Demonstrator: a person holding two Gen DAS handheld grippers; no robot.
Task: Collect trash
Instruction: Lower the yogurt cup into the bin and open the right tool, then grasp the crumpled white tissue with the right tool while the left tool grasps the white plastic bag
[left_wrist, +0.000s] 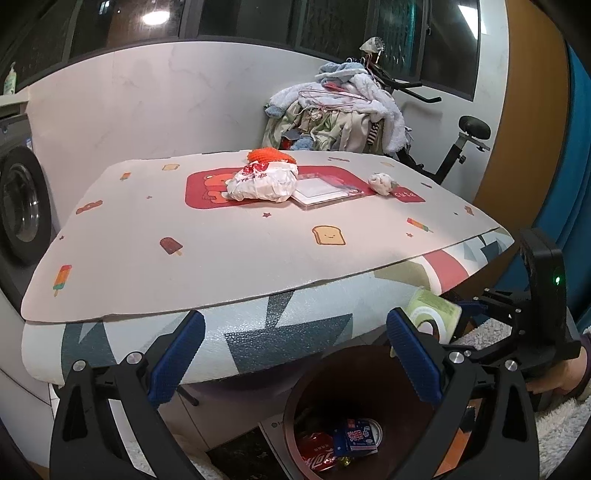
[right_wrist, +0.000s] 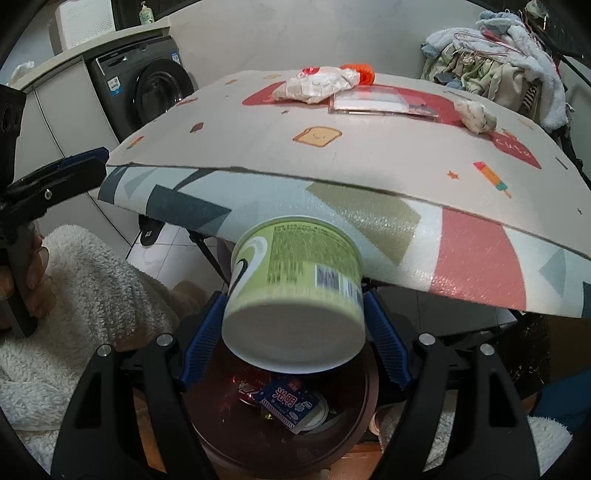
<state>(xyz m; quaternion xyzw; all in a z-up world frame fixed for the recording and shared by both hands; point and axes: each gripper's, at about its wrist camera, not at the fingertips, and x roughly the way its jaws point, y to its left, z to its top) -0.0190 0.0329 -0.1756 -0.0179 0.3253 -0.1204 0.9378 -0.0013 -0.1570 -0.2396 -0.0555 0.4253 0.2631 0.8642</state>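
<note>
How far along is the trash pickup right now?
Partly done. Done: the bin already holds a red can and a blue carton. In hand: the right gripper has a green cup between its fingers above the bin. Left: a crumpled white bag, orange netting, a flat clear packet and a wadded tissue on the table. The left gripper is open and empty.
</note>
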